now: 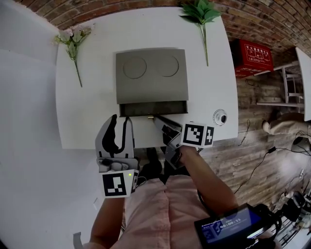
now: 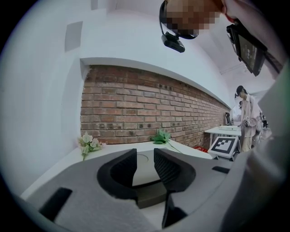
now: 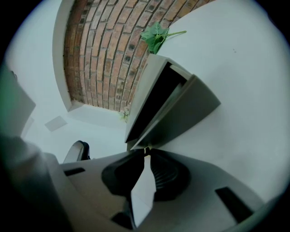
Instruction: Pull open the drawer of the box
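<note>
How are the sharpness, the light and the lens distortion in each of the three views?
Head view: soft, even light; the box is sharp; the lens bows the edges of the table. Left gripper view: dark round border; the left gripper is soft close up, and the brick wall is clearer. Right gripper view: tilted and curved; the drawer gap is in deep shadow; the right gripper, shut on the knob, is blurred.

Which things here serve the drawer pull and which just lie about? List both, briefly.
In the job: box, drawer partly out, its handle, right tool pinching that handle.
Lying about: pink flower sprig, green leaf sprig, small round object, red crate on the floor, left tool, open and empty.
</note>
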The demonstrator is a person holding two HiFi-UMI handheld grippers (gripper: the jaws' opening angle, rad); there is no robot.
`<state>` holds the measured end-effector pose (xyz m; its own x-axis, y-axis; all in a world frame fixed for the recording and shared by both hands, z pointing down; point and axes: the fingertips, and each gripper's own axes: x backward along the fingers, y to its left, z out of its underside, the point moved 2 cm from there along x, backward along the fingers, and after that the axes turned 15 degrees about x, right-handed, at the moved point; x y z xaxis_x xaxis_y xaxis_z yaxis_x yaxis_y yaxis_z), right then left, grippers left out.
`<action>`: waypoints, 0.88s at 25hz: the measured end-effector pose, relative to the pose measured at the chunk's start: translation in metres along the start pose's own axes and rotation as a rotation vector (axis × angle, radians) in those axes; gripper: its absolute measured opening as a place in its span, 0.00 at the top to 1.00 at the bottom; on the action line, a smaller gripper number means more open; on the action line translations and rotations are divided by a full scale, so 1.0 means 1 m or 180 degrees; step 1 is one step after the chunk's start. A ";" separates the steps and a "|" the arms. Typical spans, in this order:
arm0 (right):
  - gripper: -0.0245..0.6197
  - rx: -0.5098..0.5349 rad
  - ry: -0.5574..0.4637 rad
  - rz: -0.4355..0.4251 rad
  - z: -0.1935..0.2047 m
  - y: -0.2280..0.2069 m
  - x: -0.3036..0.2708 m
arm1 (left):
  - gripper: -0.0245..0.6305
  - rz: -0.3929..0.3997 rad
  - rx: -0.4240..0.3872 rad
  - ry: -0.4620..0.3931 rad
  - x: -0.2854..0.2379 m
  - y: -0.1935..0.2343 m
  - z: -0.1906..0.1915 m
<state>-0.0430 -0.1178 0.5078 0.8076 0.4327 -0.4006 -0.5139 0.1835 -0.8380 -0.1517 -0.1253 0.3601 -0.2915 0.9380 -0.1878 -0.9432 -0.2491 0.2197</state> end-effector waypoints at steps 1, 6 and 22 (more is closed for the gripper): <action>0.89 0.0000 0.0001 0.0002 0.001 0.000 0.001 | 0.78 0.0005 0.0000 -0.0002 0.001 -0.001 0.000; 0.89 -0.0009 0.0004 0.0005 0.006 0.000 0.004 | 0.78 0.0013 -0.0007 -0.0008 0.005 -0.002 0.000; 0.89 -0.0017 0.0027 -0.0004 0.024 0.003 0.012 | 0.78 0.0019 -0.0055 -0.0029 0.020 -0.008 -0.002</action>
<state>-0.0413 -0.0910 0.5091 0.8107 0.4250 -0.4026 -0.5114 0.1792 -0.8405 -0.1501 -0.1054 0.3523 -0.2956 0.9386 -0.1778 -0.9442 -0.2587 0.2041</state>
